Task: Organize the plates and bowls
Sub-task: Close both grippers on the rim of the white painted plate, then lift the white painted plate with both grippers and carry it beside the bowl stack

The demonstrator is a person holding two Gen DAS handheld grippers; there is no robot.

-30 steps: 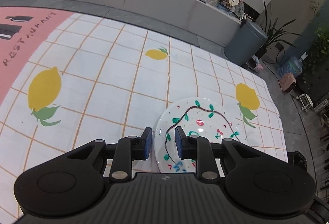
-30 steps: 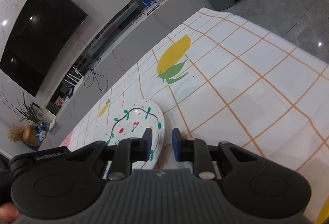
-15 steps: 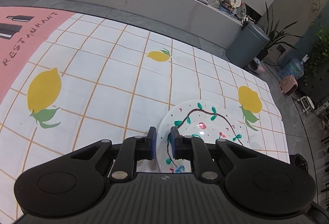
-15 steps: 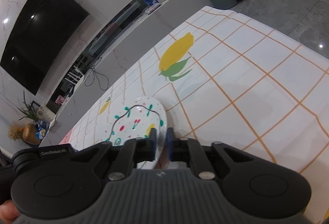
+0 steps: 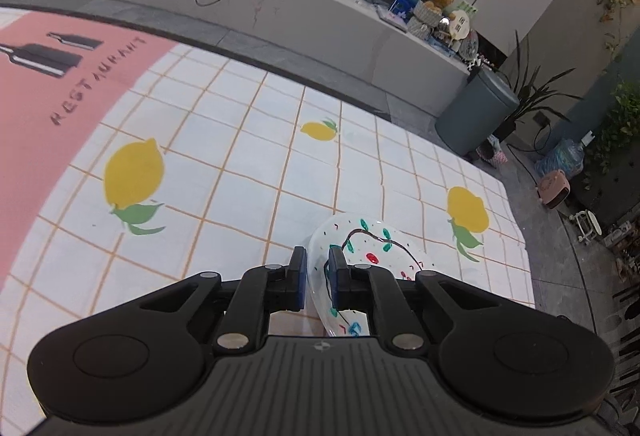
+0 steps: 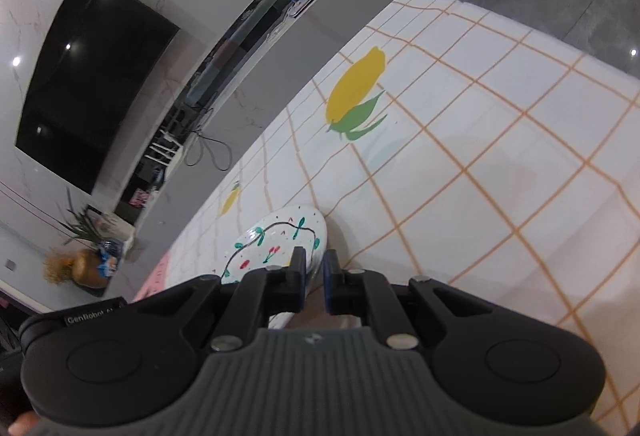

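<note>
A white plate (image 5: 376,252) painted with a dark vine, green leaves and red cherries is held between both grippers above the lemon tablecloth (image 5: 224,172). My left gripper (image 5: 318,264) is shut on the plate's left rim, one blue pad on each face. My right gripper (image 6: 315,268) is shut on the opposite rim of the same plate (image 6: 276,240), which tilts up off the cloth. No bowls are in view.
The tablecloth has a pink "RESTAURANT" panel (image 5: 52,84) at the left. Beyond the table edge are a grey counter (image 5: 320,20), a grey bin (image 5: 474,116), plants and a wall TV (image 6: 88,76).
Both grippers closed from open onto the plate's opposite rims. The plate has risen off the cloth and tilted, and both views have lifted and drawn back.
</note>
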